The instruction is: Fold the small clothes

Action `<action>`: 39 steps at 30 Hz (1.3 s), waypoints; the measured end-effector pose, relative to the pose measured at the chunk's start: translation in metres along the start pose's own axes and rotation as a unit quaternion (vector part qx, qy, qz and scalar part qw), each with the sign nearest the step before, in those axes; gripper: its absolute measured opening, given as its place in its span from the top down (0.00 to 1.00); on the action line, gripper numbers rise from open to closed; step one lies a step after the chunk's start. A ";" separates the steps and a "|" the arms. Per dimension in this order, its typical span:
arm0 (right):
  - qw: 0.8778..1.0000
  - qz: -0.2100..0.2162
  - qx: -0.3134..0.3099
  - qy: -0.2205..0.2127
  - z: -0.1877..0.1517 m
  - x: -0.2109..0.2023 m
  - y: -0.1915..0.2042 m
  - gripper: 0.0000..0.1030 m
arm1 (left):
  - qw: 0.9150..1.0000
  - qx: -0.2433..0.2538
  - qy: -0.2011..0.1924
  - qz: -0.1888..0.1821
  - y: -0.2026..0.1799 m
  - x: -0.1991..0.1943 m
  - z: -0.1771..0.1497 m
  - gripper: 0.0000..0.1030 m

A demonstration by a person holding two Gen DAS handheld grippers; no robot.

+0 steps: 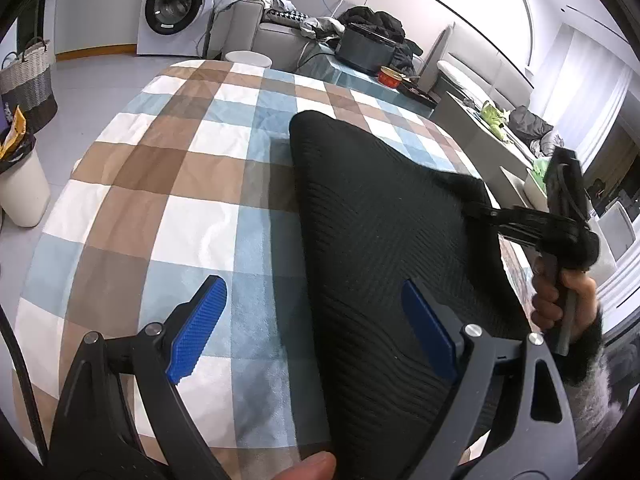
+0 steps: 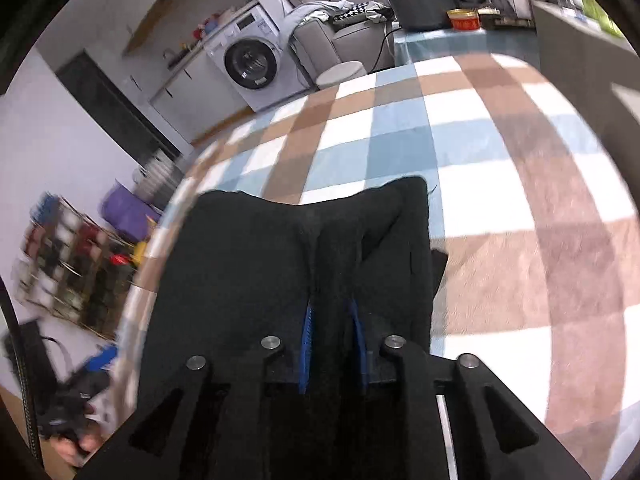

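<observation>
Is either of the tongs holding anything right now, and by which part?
The right tongs pinch the black garment by a bunched fold at its near edge. The left tongs stand open over the checked cloth, holding nothing.

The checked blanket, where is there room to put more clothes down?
Most of the checked blanket is bare: the whole side from the black garment toward the washing machine and basket. In the right wrist view, the stretch beyond and right of the garment is free too. It is crowded where the right gripper pinches the garment.
</observation>
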State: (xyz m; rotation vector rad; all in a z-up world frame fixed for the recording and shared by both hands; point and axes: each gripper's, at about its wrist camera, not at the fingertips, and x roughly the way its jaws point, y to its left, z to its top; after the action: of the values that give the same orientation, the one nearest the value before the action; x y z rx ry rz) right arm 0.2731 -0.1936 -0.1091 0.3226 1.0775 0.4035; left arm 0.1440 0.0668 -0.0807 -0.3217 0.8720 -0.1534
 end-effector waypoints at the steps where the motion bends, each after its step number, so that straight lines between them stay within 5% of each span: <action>1: 1.000 0.017 0.008 0.001 -0.004 -0.006 -0.003 0.69 | 1.000 0.001 0.002 -0.001 -0.001 0.002 0.000 0.15; 3: 0.999 0.041 0.012 0.004 -0.014 -0.014 -0.006 0.56 | 1.000 0.004 0.007 -0.003 -0.003 0.006 -0.001 0.15; 8: 0.999 0.028 -0.014 0.003 -0.031 -0.015 0.000 0.56 | 1.000 0.009 0.023 -0.004 -0.009 0.016 -0.006 0.15; 10: 1.000 0.021 -0.014 -0.004 -0.026 -0.009 0.002 0.59 | 1.000 0.016 0.021 -0.005 -0.012 0.015 -0.007 0.15; 12: 1.000 0.012 -0.016 -0.012 -0.023 -0.006 0.004 0.79 | 1.000 0.018 0.016 -0.005 -0.014 0.012 -0.006 0.15; 14: 1.000 0.011 -0.011 -0.018 -0.017 -0.005 0.004 0.88 | 1.000 0.016 0.015 -0.005 -0.013 0.011 -0.006 0.15; 19: 0.997 0.036 -0.038 -0.058 -0.002 -0.035 0.023 0.89 | 1.000 0.011 0.018 -0.005 -0.007 0.012 -0.005 0.15; 22: 0.997 -0.007 -0.052 -0.057 0.000 -0.027 0.023 0.89 | 1.000 0.009 0.025 -0.004 -0.006 0.016 -0.006 0.15; 27: 1.000 -0.014 -0.003 -0.001 -0.001 0.008 -0.007 0.80 | 1.000 0.013 0.022 0.001 -0.005 0.014 -0.007 0.15; 30: 1.000 -0.005 0.005 -0.026 0.002 -0.005 -0.008 0.65 | 1.000 0.013 0.024 0.000 -0.006 0.016 -0.007 0.15; 35: 0.998 -0.028 -0.008 -0.062 0.018 -0.015 -0.005 0.66 | 0.999 0.017 0.033 -0.001 -0.008 0.022 -0.010 0.15; 39: 0.997 -0.034 -0.011 -0.066 0.027 -0.009 -0.004 0.87 | 0.999 0.019 0.032 -0.002 -0.010 0.021 -0.010 0.15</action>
State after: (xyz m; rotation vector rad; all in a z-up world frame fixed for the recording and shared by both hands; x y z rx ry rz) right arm 0.2940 -0.2027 -0.0915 0.2882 0.9512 0.3288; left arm 0.1499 0.0498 -0.0988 -0.2838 0.9304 -0.1857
